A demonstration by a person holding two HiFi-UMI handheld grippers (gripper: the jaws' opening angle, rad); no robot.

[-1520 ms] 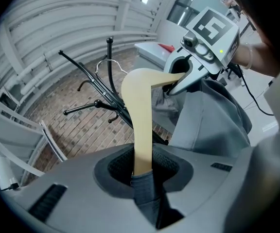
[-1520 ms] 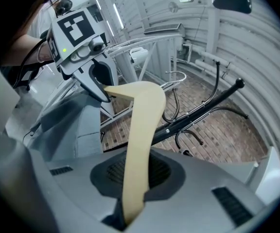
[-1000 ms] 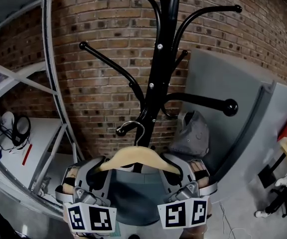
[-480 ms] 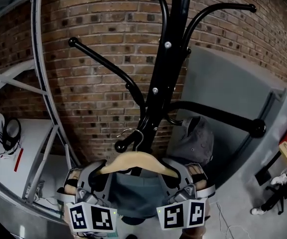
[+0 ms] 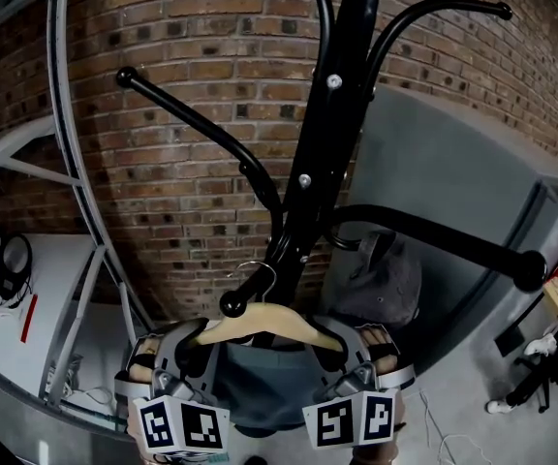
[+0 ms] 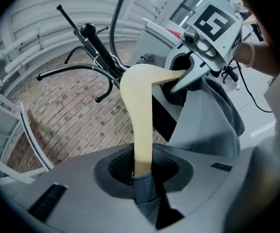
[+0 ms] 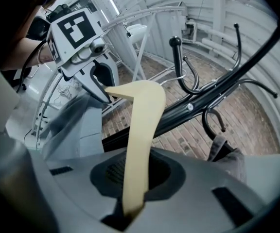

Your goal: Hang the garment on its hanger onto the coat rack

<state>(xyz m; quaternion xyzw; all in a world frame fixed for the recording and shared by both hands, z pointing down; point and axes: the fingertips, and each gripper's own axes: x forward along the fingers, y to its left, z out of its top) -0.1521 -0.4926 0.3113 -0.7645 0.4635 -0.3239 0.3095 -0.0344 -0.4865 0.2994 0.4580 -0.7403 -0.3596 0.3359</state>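
A pale wooden hanger [image 5: 271, 322] carries a blue-grey garment [image 5: 264, 386] that hangs down between my two grippers. My left gripper [image 5: 198, 341] is shut on the hanger's left arm [image 6: 141, 115], with a fold of the garment [image 6: 145, 191] in its jaws too. My right gripper [image 5: 343, 345] is shut on the right arm [image 7: 141, 135]. The hanger's wire hook [image 5: 260, 271] sits over the low peg [image 5: 250, 289] of the black coat rack [image 5: 342, 114], just behind the peg's ball end [image 5: 232, 305]. Whether wire and peg touch I cannot tell.
A grey bag [image 5: 381, 284] hangs from a low hook on the rack's right side. A long peg [image 5: 434, 235] juts right above it. The brick wall [image 5: 182, 192] is close behind, metal shelving [image 5: 66, 163] stands left, and a grey panel [image 5: 434, 163] stands right.
The rack has come closer and larger in the head view. The hanger's hook, earlier beside the low peg's ball end, now lies over the peg behind it.
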